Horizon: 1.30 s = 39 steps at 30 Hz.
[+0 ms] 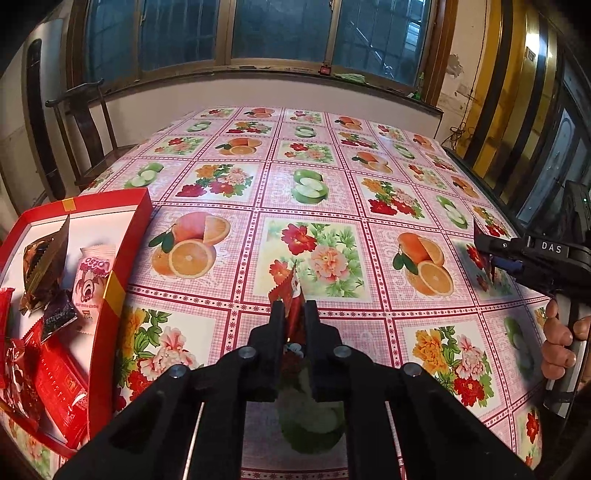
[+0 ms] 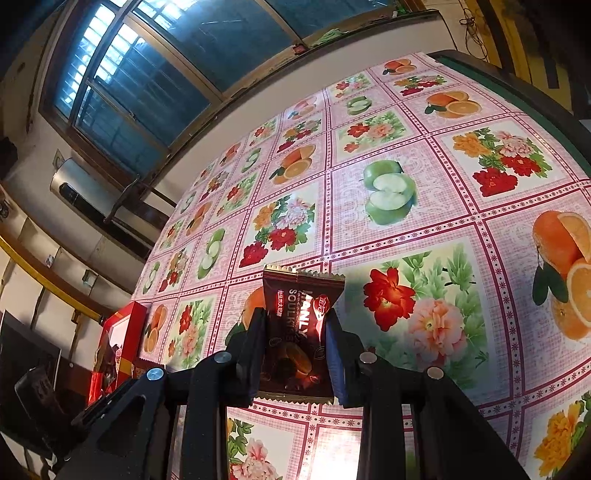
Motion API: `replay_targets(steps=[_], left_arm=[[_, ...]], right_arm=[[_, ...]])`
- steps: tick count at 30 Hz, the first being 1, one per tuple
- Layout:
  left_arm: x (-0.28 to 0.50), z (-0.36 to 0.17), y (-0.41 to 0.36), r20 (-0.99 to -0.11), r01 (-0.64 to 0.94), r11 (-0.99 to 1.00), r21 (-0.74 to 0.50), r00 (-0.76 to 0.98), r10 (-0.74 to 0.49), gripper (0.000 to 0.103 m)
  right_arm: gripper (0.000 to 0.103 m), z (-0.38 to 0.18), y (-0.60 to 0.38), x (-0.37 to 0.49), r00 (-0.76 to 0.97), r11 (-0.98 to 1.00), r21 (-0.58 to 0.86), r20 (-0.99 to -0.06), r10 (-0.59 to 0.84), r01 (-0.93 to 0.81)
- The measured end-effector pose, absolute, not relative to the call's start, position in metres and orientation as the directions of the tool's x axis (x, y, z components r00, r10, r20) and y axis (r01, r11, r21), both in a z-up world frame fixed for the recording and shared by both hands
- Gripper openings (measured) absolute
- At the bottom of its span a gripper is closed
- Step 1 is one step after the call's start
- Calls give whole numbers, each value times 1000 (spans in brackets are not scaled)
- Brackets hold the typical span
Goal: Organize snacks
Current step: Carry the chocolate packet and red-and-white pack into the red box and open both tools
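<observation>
Landmark: a shallow red box (image 1: 110, 258) with a white floor, sitting at the left edge of a table (image 1: 332, 206) covered in a pink cloth printed with oranges, green apples and flowers.
Inside the red box: several wrapped snacks lie loose. A gold and brown packet (image 1: 44, 258) leans near the middle, a pink and white packet (image 1: 94, 280) rests against the box's right wall, a small dark packet (image 1: 57, 317) lies below them, and red packets (image 1: 55, 380) fill the near end.
Left gripper (image 1: 294, 306): to the right of the red box, above the cloth. Its jaws are pressed together on a small red packet (image 1: 290, 291), whose crimped top sticks up between the fingertips.
Right gripper (image 2: 295, 321): well to the right of the red box, over the table. Its jaws are clamped on the sides of a dark brown chocolate packet (image 2: 295, 328) with gold crimped ends and printed lettering, held off the cloth.
Right hand (image 1: 561, 339): seen from the left camera, at the table's right edge, wrapped around the gripper's handle.
Behind the table: a white wall under a wide window (image 1: 258, 33), with a dark wooden chair (image 1: 85, 122) beyond the red box.
</observation>
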<state>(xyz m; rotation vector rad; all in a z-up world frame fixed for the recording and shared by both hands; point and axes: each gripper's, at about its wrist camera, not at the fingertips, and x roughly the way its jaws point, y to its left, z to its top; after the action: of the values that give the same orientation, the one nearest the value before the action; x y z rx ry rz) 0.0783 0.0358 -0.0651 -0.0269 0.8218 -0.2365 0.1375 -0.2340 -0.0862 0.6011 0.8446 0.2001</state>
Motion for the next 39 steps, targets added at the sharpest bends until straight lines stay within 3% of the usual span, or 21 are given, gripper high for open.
replay_targets(steps=[6, 13, 17, 22, 28, 39], left_arm=[[80, -68, 38, -754, 164, 984, -64, 639, -155, 14], [83, -80, 43, -774, 137, 989, -58, 619, -131, 30], [87, -94, 46, -801, 123, 991, -54, 588, -117, 44], [89, -93, 51, -796, 123, 988, -92, 587, -147, 43], [86, -88, 50, -779, 128, 988, -92, 609, -151, 31], [68, -74, 46, -751, 162, 979, -122, 630, -198, 31]], right_arm=[[32, -86, -238, 135, 662, 813, 577, -639, 391, 76], [32, -86, -238, 134, 662, 810, 581, -636, 396, 73], [32, -86, -237, 135, 661, 811, 580, -639, 394, 77], [32, -85, -237, 135, 664, 813, 577, -639, 389, 80], [32, -85, -237, 135, 661, 814, 576, -641, 389, 79], [32, -87, -231, 137, 648, 817, 575, -641, 413, 48]])
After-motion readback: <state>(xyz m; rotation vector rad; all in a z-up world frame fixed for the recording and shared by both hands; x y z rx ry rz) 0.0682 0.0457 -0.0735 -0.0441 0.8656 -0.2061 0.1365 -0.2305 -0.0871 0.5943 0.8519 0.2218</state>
